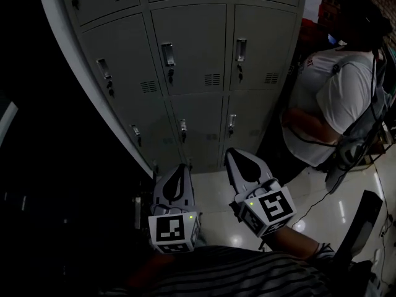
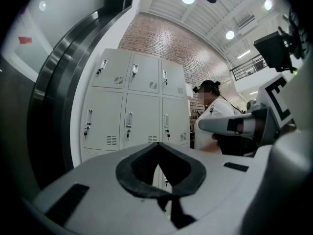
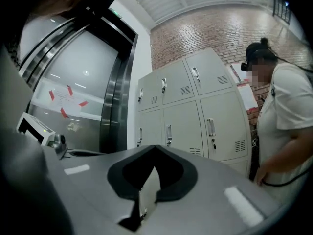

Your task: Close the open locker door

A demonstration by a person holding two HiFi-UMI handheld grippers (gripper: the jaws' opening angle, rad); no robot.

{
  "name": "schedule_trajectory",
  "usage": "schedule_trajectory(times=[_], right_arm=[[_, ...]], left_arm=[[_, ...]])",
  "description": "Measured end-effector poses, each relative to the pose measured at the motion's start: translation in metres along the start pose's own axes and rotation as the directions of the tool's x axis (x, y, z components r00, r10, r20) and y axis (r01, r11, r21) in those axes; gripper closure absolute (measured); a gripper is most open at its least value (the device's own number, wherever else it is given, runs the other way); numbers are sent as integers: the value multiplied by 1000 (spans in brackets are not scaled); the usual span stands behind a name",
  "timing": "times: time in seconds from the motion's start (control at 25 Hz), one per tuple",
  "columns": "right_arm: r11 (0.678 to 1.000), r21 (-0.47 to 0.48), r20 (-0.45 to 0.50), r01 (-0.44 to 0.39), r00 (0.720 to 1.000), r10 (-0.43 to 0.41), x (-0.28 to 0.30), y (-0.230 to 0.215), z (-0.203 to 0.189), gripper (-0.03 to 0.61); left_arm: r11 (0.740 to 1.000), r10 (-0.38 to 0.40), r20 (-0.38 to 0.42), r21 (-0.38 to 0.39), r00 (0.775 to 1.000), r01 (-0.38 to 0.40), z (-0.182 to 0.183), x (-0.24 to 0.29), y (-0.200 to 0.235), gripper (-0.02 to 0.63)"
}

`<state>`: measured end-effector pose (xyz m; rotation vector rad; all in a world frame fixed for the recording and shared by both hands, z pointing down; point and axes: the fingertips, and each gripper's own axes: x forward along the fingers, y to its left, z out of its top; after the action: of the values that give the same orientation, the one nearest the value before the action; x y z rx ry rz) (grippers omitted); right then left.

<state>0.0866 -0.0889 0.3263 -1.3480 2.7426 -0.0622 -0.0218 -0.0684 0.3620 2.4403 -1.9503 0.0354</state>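
Note:
A bank of grey lockers [image 1: 189,48] stands in front of me, each door with a handle and a keyed lock. Every door in view lies flush with its frame; none stands out. My left gripper [image 1: 181,166] hangs low at the bottom centre, short of the lockers and shut with nothing between its jaws. My right gripper [image 1: 231,151] is beside it to the right, also shut and empty. The left gripper view looks up at the lockers [image 2: 142,116] past its closed jaw tips [image 2: 157,145]. The right gripper view shows the lockers [image 3: 195,111] beyond its closed tips [image 3: 155,147].
A person in a white shirt [image 1: 337,98] stands close to the lockers' right side, also in the right gripper view [image 3: 288,116]. A dark curved metal frame [image 3: 115,92] runs along the left. A glossy white floor [image 1: 216,197] lies below, with a cable and a black object [image 1: 362,221] at right.

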Motion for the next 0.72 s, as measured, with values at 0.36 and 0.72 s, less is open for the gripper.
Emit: schedule_trajectory(times=[0.36,0.72], right_arm=[[1000,31,-32,-5,999,6,-51,49,-2,578],[1000,24,-23,-4,1000,5,-48,101,-5,578]], left_arm=[[1000,-23,-34,4,999,23,2,-62,-24,609],[997,-69,-33,14,997,70,9,-94,0,609]])
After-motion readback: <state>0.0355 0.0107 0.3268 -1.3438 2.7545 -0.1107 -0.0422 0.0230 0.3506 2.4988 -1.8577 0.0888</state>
